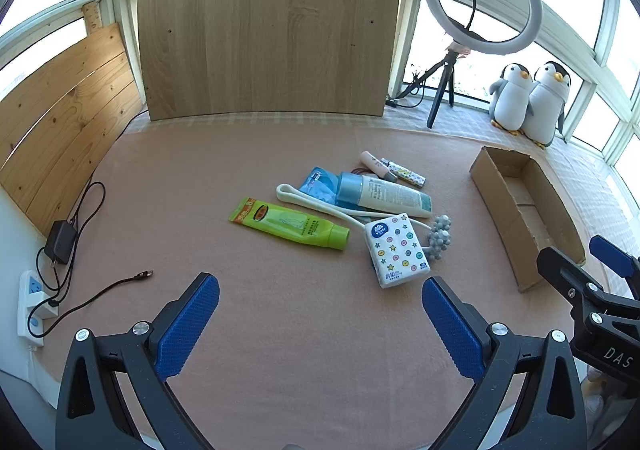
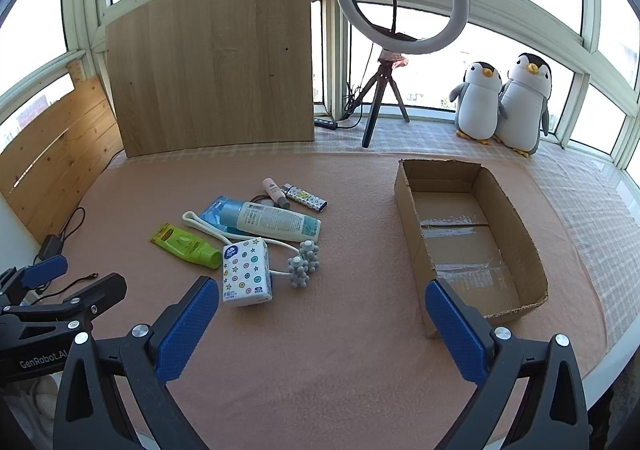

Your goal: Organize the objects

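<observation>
On the pink bench (image 2: 320,350), a tissue pack (image 2: 246,274) lies nearest in the toiletry pile, left of the empty cardboard box (image 2: 520,234). Nothing seems packed yet. Both the left gripper (image 1: 320,314) and right gripper (image 2: 322,314) hover with fingers spread, holding nothing; next likely means closing on the pack.

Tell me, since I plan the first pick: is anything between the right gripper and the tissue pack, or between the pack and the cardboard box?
Nothing visible does. The right gripper has bare cloth ahead up to the tissue pack. Between pack and cardboard box is bare cloth; the grey massager lies just behind that line.
</observation>
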Motion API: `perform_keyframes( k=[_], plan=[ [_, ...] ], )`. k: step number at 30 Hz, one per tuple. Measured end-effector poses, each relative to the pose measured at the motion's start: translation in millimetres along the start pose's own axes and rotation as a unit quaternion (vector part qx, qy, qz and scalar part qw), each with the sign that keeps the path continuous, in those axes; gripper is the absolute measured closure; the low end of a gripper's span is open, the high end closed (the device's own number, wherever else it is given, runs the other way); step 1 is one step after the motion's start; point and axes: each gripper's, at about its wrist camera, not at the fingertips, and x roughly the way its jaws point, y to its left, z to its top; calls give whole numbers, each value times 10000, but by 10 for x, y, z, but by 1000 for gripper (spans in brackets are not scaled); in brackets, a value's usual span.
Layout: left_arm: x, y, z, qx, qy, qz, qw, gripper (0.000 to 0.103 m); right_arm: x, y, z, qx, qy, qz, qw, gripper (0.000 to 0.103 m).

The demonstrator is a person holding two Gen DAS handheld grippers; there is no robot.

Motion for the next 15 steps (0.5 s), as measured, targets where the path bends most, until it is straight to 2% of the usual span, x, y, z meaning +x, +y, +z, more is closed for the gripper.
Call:
perform_keyframes(
  k=[15],
  plan=[
    [10,-11,2,-6,24,-5,10000,0,19,17,-6,7,42,22,10000,1]
  ],
)
